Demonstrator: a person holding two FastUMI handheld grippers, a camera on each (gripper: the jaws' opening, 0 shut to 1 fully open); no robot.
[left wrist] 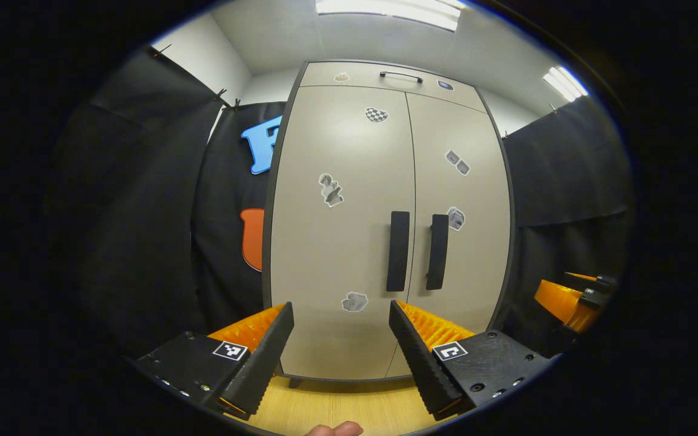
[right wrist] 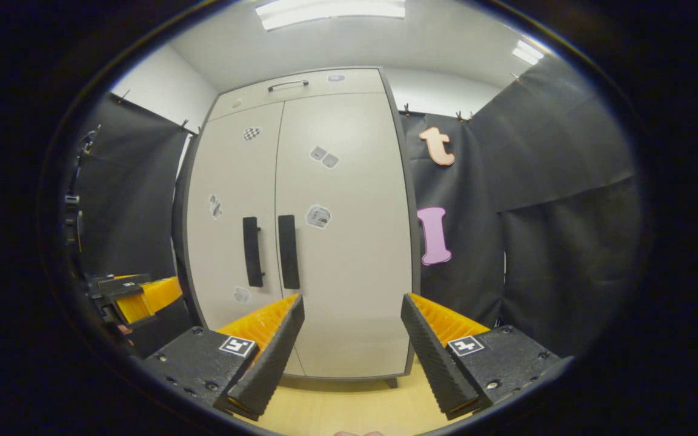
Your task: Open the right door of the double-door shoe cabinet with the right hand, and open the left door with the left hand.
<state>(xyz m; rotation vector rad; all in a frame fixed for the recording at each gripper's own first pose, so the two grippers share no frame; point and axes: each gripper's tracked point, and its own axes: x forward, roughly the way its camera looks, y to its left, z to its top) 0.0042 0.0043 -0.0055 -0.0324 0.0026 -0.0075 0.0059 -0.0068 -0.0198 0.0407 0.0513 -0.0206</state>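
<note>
Left gripper view: jaws wide, empty.

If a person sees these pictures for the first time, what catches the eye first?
The tall beige double-door shoe cabinet stands in the centre, both doors closed. Two black vertical bar handles sit side by side at the middle seam, and small grey stickers dot the doors. Both the left gripper and right gripper are open.

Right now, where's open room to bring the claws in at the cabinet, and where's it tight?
Free: the floor strip before the shoe cabinet, and bare door panel outboard of each handle. Tight: the left handle and right handle flank the centre seam closely. Both the left claw and right claw are open, short of the doors.
</note>
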